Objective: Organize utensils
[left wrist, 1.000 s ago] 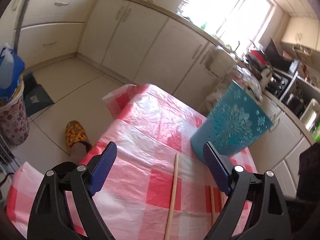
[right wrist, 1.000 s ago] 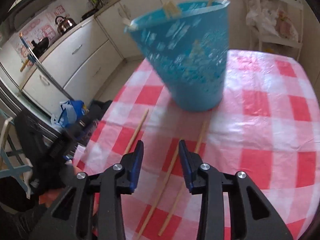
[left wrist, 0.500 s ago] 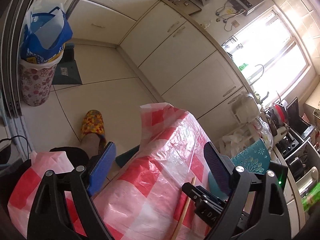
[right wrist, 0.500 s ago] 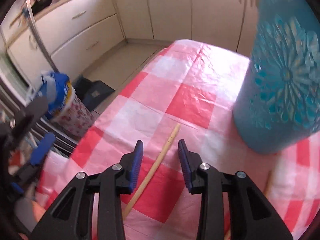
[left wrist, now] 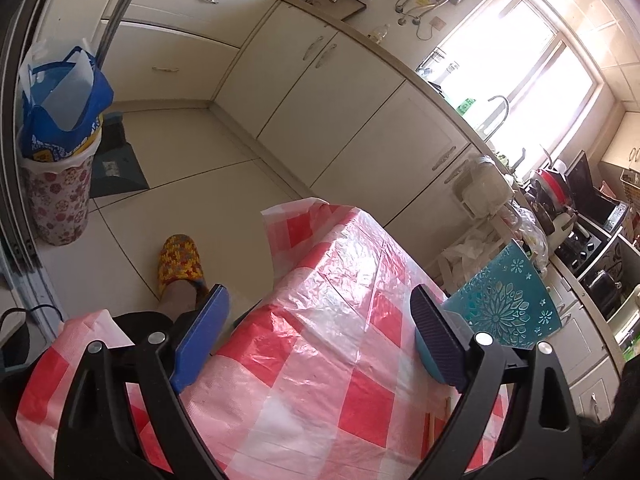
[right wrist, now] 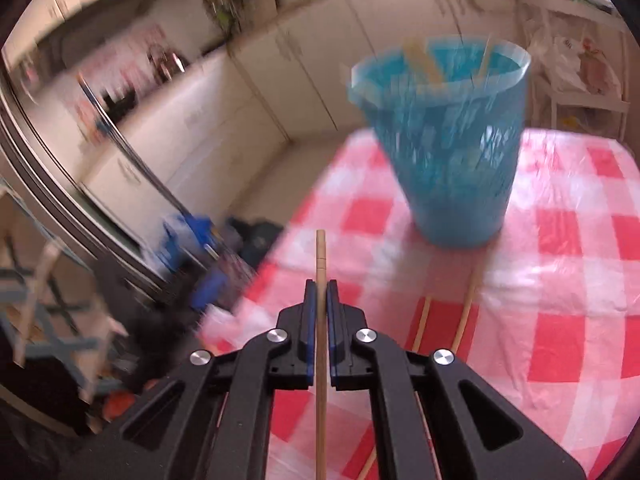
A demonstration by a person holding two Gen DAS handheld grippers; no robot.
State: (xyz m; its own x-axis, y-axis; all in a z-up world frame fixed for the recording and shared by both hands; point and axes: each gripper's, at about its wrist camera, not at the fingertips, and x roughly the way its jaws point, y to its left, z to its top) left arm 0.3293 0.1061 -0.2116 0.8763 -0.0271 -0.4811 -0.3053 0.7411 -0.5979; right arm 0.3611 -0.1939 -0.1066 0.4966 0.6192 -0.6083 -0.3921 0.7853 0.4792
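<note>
- Kitchen, table in a red-and-white checked cloth (right wrist: 560,280), blue basket (right wrist: 448,152) standing on it.
- right gripper (right wrist: 319,300) is pinched tight on a wooden chopstick (right wrist: 320,256), lifted in front of the basket.
- Two more chopsticks (right wrist: 466,308) lie on the cloth right by the basket's base.
- left gripper (left wrist: 320,324) hangs wide apart, nothing in it, beside the basket.

From my right tool (right wrist: 320,300), almost everything ahead smears with motion blur: the blue holder (right wrist: 448,152) loses its pattern, and the pale sticks (right wrist: 424,62) poking from it could be any utensils. The chopstick (right wrist: 320,256) I grip runs off the bottom edge. From my left tool (left wrist: 316,320), the right finger hides the teal holder's (left wrist: 508,300) base, and a wooden piece (left wrist: 434,428) is mostly covered.
</note>
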